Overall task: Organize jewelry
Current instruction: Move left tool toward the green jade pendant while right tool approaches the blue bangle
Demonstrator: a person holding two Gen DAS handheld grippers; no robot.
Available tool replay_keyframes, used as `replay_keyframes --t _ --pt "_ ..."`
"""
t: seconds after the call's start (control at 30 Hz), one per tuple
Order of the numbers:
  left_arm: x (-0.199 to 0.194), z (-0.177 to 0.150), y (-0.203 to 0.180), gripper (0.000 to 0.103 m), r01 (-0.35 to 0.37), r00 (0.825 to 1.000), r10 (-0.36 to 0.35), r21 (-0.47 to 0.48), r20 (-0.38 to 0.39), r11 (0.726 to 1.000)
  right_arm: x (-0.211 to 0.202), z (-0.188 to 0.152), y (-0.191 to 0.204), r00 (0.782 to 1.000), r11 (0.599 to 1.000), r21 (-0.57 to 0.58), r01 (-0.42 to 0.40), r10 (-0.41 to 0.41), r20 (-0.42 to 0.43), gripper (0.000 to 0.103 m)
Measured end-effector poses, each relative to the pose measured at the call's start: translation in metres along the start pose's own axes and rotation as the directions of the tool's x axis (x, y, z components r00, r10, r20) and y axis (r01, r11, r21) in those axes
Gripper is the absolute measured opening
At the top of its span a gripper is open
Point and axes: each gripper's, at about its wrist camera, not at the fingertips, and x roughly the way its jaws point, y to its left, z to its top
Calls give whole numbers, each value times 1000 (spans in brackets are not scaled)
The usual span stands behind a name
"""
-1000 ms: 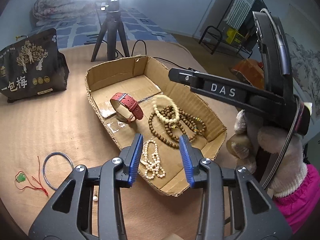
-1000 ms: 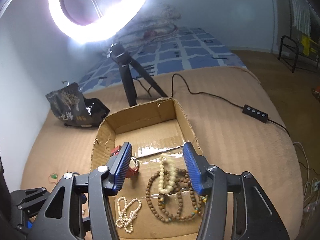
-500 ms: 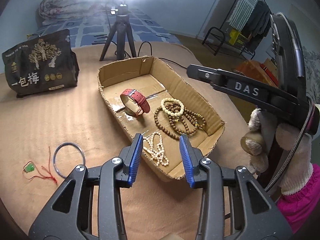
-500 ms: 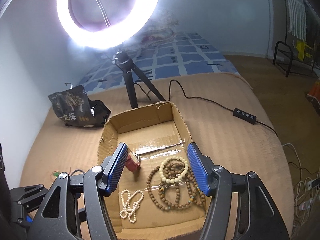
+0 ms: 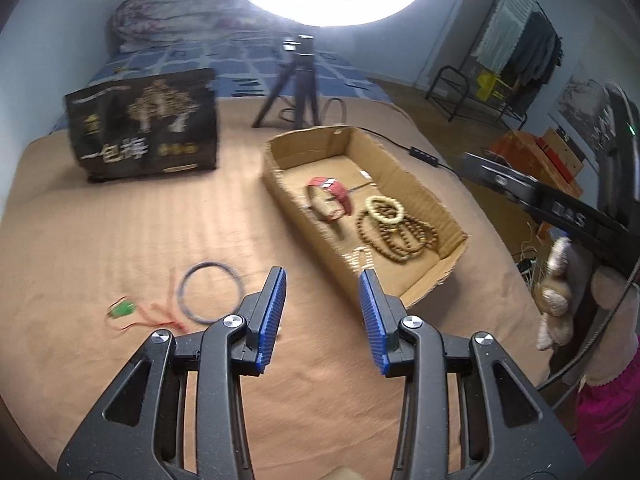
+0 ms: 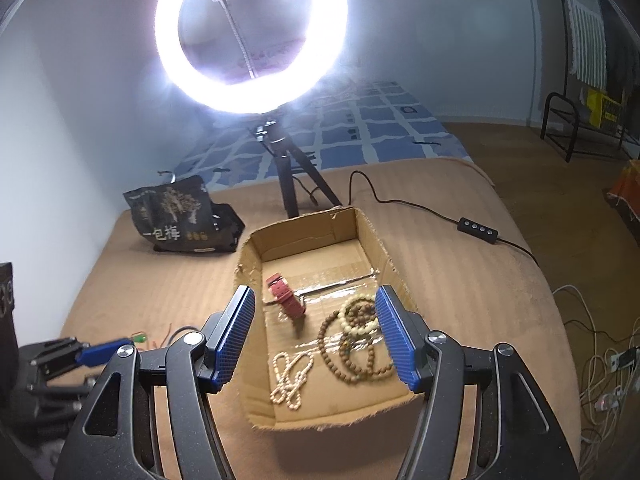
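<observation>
1. Hovering over the tan blanket [image 5: 120,232], the left gripper [image 5: 322,312] shows at the lower centre of its view with its jaws spread apart and nothing between the blue pads [image 5: 272,312].
2. The right gripper [image 6: 314,336] sits at the lower centre of its own view, its jaws spread wide and holding nothing; the jewelry seen between the pads lies below them in the box.
3. The cardboard box [image 6: 248,276], open on top, lies just beyond the right gripper in that view and in the centre right of the left view.
4. Inside it, a red watch strap [image 6: 286,298] stands on edge near the middle of the floor.
5. A cream bead bracelet [image 6: 358,318] lies on top of a coil of brown bead strands [image 6: 348,360], right of the strap.
6. A small pale bead string [image 6: 292,376] lies toward the near end of the box.
7. Outside the box, in the lower left of the left view, a thin blue ring [image 5: 210,292] lies on the blanket, with a green pendant on red cord [image 5: 124,310] just to its left.
8. A black snack bag [image 5: 144,144] stands in the upper left, well apart from the box.
9. A tripod [image 6: 288,176] carrying a lit ring light [image 6: 250,34] stands behind the box, its cable with a control switch [image 6: 478,230] trailing to the right.
10. A gloved hand [image 5: 576,304] holds the right gripper at the right edge of the left view.
</observation>
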Motion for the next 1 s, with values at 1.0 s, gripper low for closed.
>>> replay_keyframes --t 1.0 --pt "-12 -48 190 53 -134 990 120 -262 -69 956 60 -74 148 961 947 -257 -195 131 -244 68"
